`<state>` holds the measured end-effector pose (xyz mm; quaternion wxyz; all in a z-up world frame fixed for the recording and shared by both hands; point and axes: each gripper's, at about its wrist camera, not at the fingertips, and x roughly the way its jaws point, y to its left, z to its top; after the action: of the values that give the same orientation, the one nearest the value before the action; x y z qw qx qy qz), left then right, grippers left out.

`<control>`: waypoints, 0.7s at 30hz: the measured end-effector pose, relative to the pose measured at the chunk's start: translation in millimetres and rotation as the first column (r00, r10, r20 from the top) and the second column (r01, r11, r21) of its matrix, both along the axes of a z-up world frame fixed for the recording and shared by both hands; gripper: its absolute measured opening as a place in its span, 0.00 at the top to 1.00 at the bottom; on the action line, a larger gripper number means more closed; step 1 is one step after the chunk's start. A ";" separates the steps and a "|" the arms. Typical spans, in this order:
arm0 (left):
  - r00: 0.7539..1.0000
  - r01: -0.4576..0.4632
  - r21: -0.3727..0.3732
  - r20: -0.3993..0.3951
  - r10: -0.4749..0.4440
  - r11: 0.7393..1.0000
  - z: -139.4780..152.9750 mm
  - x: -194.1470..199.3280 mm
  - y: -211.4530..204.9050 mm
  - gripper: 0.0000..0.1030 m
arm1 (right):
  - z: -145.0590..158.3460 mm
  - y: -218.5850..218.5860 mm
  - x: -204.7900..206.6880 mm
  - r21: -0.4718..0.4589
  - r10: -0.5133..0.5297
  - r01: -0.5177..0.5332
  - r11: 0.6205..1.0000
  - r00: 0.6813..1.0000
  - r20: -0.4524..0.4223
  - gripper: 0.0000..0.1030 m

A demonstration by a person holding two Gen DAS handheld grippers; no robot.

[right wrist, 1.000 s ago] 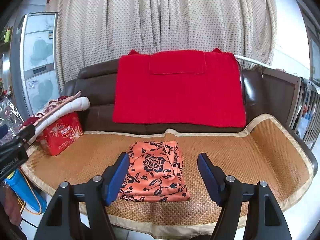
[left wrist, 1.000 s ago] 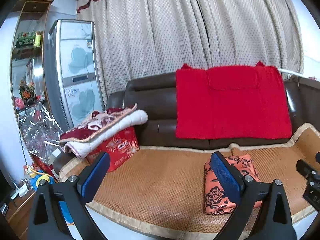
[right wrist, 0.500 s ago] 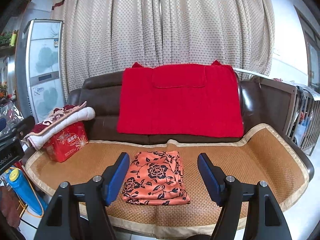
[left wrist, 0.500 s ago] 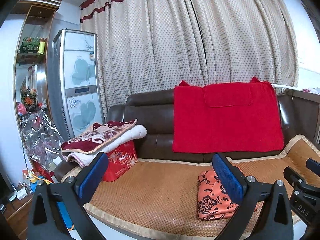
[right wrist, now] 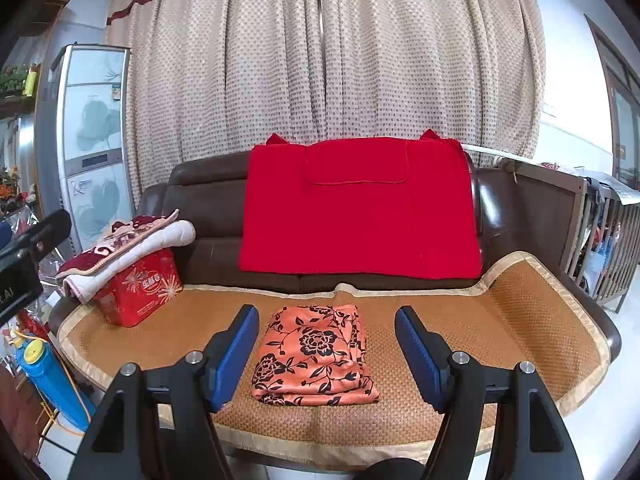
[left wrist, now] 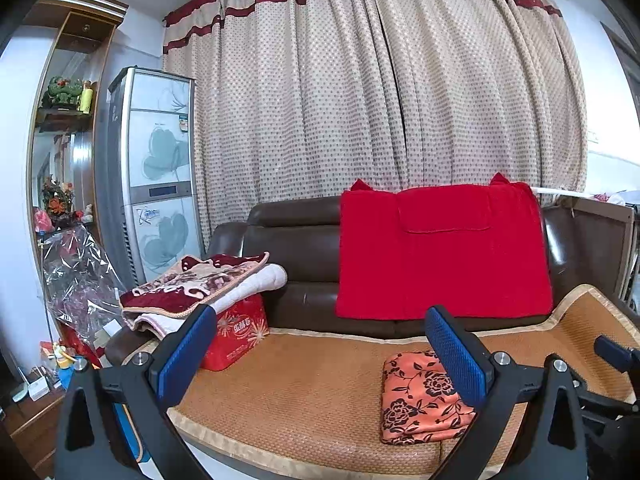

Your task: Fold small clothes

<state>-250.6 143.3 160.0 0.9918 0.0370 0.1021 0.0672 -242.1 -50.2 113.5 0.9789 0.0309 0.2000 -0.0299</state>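
Observation:
An orange garment with black flowers [right wrist: 316, 354] lies folded into a neat rectangle on the woven mat [right wrist: 520, 320] of the brown sofa. In the left wrist view the garment [left wrist: 420, 400] sits to the right, partly behind the right finger. My right gripper [right wrist: 326, 348] is open and empty, held back from the sofa with the garment seen between its fingers. My left gripper [left wrist: 320, 348] is open and empty, held back in front of the sofa's left half.
A red blanket [right wrist: 360, 208] hangs over the sofa back. A red box [right wrist: 138, 288] with a folded quilt [right wrist: 124, 244] on it stands at the sofa's left end. A tall cabinet [left wrist: 156, 172] and curtains [left wrist: 380, 92] are behind. A blue bottle [right wrist: 48, 380] stands on the floor at left.
Both grippers have pulled back and up from the sofa, so the folded garment looks smaller and farther. The garment has not moved. Both grippers stay open.

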 end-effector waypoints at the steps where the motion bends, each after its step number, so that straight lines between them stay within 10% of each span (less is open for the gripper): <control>1: 1.000 0.002 0.001 -0.001 -0.002 1.000 -0.3 -0.8 -0.8 0.00 | -0.4 -0.3 -0.9 0.003 -0.002 0.002 1.000 1.000 -0.003 0.28; 21: 0.991 0.085 0.021 -0.106 -0.082 0.996 -35.8 -6.8 -16.0 0.00 | -16.4 -13.5 -21.6 0.027 -0.053 0.054 0.998 0.997 -0.064 0.28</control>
<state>-257.4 127.4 124.1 0.9865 0.0572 0.1516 0.0247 -263.7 -63.8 97.2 0.9703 0.0493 0.2305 -0.0542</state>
